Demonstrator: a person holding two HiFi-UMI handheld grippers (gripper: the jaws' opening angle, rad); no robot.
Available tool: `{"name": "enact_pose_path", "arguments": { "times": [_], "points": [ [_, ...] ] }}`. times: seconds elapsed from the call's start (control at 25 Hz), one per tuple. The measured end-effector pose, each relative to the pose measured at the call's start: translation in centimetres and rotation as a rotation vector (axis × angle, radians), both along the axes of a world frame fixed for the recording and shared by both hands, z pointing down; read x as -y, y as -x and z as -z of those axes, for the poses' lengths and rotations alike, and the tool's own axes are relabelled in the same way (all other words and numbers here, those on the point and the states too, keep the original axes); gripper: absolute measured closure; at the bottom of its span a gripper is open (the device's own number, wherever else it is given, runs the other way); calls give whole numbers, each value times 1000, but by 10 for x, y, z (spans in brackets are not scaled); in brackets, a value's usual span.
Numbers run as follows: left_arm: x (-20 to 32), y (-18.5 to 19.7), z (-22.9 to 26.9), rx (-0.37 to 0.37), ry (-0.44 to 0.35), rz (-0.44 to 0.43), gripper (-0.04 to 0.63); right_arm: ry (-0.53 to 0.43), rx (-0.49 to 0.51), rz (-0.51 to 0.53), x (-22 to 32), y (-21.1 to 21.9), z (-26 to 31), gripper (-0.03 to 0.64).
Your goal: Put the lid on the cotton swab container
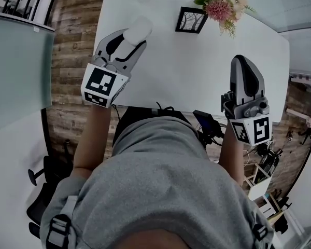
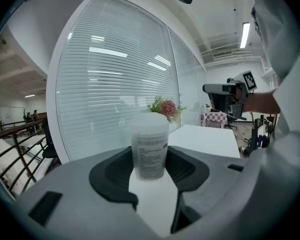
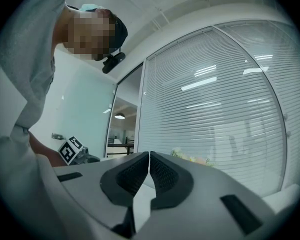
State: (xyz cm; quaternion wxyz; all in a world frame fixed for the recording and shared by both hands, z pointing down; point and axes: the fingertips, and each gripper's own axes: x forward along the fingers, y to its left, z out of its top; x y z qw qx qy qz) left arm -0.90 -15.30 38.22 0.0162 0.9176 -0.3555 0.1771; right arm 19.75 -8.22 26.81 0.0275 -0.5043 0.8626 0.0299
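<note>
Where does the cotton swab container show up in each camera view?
Head view: cotton swab container upper left, held in the left gripper.
Left gripper view: centre, between the jaws.
Right gripper view: not in it.
Shared landmark: the pink flowers, in all three views.

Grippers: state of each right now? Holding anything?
Left gripper: closed on the cotton swab container.
Right gripper: closed, jaws together, nothing between them.
</note>
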Motion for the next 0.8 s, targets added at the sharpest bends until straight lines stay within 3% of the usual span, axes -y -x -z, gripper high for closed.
{"name": "enact_pose_path", "arguments": {
  "times": [0.56,0.68,0.8],
  "points": [
    [27,-2,-88,10,154,18,400,50,1,-17,10,-1,-24,587],
    [31,-4,-112,10,219,14,400,62,1,-23,10,-2,-29,588],
    [33,-6,-136,51,264,9,400,75,2,-30,9,-4,-34,587]
  ]
}}
